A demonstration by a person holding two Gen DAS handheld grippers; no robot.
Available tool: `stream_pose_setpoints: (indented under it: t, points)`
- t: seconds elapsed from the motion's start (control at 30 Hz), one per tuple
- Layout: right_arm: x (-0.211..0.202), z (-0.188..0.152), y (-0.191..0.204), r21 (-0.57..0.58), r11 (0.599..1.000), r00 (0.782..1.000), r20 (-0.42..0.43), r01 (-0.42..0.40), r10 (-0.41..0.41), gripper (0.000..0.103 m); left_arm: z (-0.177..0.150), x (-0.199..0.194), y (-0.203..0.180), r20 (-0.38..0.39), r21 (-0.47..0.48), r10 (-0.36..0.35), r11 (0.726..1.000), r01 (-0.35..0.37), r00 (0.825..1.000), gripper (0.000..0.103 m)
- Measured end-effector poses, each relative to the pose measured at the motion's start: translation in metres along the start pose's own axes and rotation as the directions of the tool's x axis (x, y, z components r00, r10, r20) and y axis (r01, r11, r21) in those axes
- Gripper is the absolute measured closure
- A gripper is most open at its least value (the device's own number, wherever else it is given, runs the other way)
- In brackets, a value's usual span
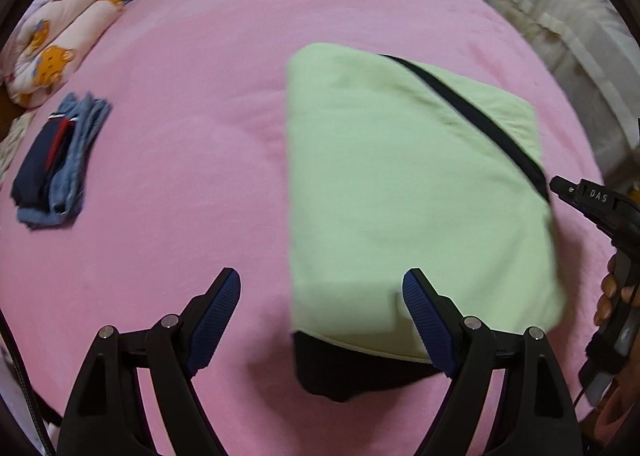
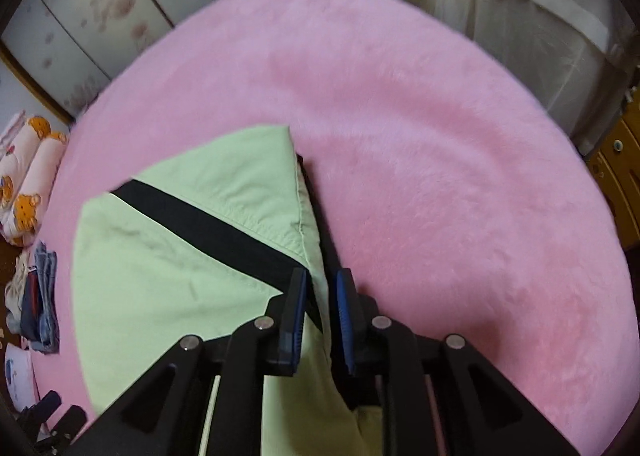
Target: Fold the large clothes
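Nearest the right wrist camera, the right hand-held gripper is clenching the right-hand edge of the light green garment, its blue pads nearly meeting over the cloth. The left hand-held gripper is hovering with its jaws spread wide and grasping nothing, just above the garment's near left corner. The garment is lying mostly folded on the pink bed, a black stripe crossing it and dark fabric peeking out beneath the near edge. It looks soft, light and floppy, so pinching hems or corners probably suits best. Farther left, folded denim clothes are lying, with pillows beyond.
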State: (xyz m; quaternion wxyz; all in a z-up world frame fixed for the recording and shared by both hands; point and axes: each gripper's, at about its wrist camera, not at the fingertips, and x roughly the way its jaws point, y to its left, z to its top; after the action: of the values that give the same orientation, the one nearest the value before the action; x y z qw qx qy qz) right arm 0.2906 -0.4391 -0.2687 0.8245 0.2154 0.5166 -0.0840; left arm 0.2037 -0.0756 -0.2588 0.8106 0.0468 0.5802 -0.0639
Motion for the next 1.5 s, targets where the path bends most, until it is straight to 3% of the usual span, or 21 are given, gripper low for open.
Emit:
stream_pose_setpoints:
  t: [0.1, 0.17, 0.37, 0.43, 0.5, 0.53, 0.6, 0.63, 0.67, 0.77, 0.87, 1.0, 1.13, 1.2, 1.27, 1.33, 1.47, 1.5]
  points:
    - [-0.021, -0.015, 0.009, -0.054, 0.999, 0.999, 0.042, -0.003, 0.006, 0.088, -0.004, -0.003, -0.007, 0.0, 0.005, -0.051, 0.999, 0.051, 0.999, 0.021]
    - [-0.03, -0.029, 0.017, -0.105, 0.993, 0.997, 0.046, -0.051, 0.056, 0.088, -0.009, -0.003, -0.01, -0.005, -0.005, -0.089, 0.996, 0.089, 0.996, 0.021]
    - [-0.036, -0.089, 0.04, -0.211, 0.95, 0.973, -0.081, -0.229, 0.217, 0.089, -0.022, 0.002, -0.02, -0.031, -0.029, -0.164, 0.986, 0.163, 0.986, 0.021]
    - [-0.041, -0.107, 0.05, -0.267, 0.931, 0.968, -0.09, -0.248, 0.233, 0.095, -0.025, 0.006, -0.023, -0.062, -0.028, -0.212, 0.977, 0.211, 0.975, 0.021]
    - [-0.045, -0.12, 0.054, -0.294, 0.917, 0.962, -0.103, -0.271, 0.251, 0.098, -0.031, 0.01, -0.024, -0.082, -0.029, -0.256, 0.967, 0.254, 0.963, 0.029]
    - [-0.044, -0.125, 0.056, -0.298, 0.908, 0.955, -0.119, -0.296, 0.272, 0.1, -0.032, 0.012, -0.025, -0.09, -0.031, -0.273, 0.962, 0.271, 0.958, 0.039]
    - [-0.044, -0.132, 0.061, -0.309, 0.892, 0.943, -0.127, -0.331, 0.306, 0.1, -0.035, 0.017, -0.028, -0.106, -0.027, -0.295, 0.955, 0.294, 0.95, 0.064]
    - [-0.044, -0.133, 0.063, -0.315, 0.886, 0.94, -0.128, -0.342, 0.317, 0.101, -0.036, 0.022, -0.029, -0.122, -0.025, -0.299, 0.954, 0.299, 0.946, 0.082]
    - [-0.044, -0.134, 0.065, -0.324, 0.874, 0.932, -0.135, -0.362, 0.336, 0.101, -0.036, 0.027, -0.03, -0.138, -0.026, -0.293, 0.956, 0.292, 0.946, 0.086]
    - [-0.039, -0.138, 0.075, -0.366, 0.839, 0.915, -0.168, -0.403, 0.367, 0.102, -0.039, 0.038, -0.028, -0.143, -0.068, -0.31, 0.951, 0.303, 0.94, 0.086]
    - [-0.024, -0.144, 0.089, -0.432, 0.834, 0.939, -0.187, -0.343, 0.29, 0.103, -0.04, 0.048, -0.019, -0.147, -0.157, -0.347, 0.933, 0.325, 0.926, 0.086]
    - [-0.005, -0.141, 0.09, -0.41, 0.849, 0.939, -0.217, -0.335, 0.266, 0.103, -0.041, 0.061, -0.013, -0.168, -0.237, -0.36, 0.918, 0.317, 0.918, 0.086]
    - [-0.004, -0.147, 0.087, -0.5, 0.841, 0.975, -0.181, -0.205, 0.131, 0.103, -0.042, 0.059, -0.003, -0.159, -0.25, -0.347, 0.92, 0.302, 0.924, 0.092]
    - [-0.007, -0.143, 0.065, -0.47, 0.871, 0.984, -0.158, -0.143, 0.076, 0.103, -0.045, 0.056, 0.006, -0.149, -0.264, -0.357, 0.913, 0.31, 0.922, 0.094]
    - [-0.012, -0.139, 0.043, -0.45, 0.889, 0.991, -0.131, -0.083, 0.027, 0.103, -0.048, 0.051, 0.017, -0.136, -0.291, -0.376, 0.899, 0.326, 0.916, 0.095]
    - [-0.017, -0.138, 0.029, -0.464, 0.885, 0.992, -0.121, -0.034, -0.025, 0.103, -0.049, 0.047, 0.025, -0.132, -0.302, -0.361, 0.902, 0.31, 0.923, 0.095]
    - [-0.029, -0.144, 0.031, -0.494, 0.87, 0.992, -0.109, 0.006, -0.069, 0.103, -0.051, 0.036, 0.032, -0.087, -0.299, -0.379, 0.892, 0.339, 0.921, 0.094]
    - [-0.035, -0.145, 0.033, -0.489, 0.872, 0.994, -0.097, -0.007, -0.047, 0.103, -0.05, 0.034, 0.032, -0.074, -0.3, -0.391, 0.886, 0.353, 0.917, 0.094]
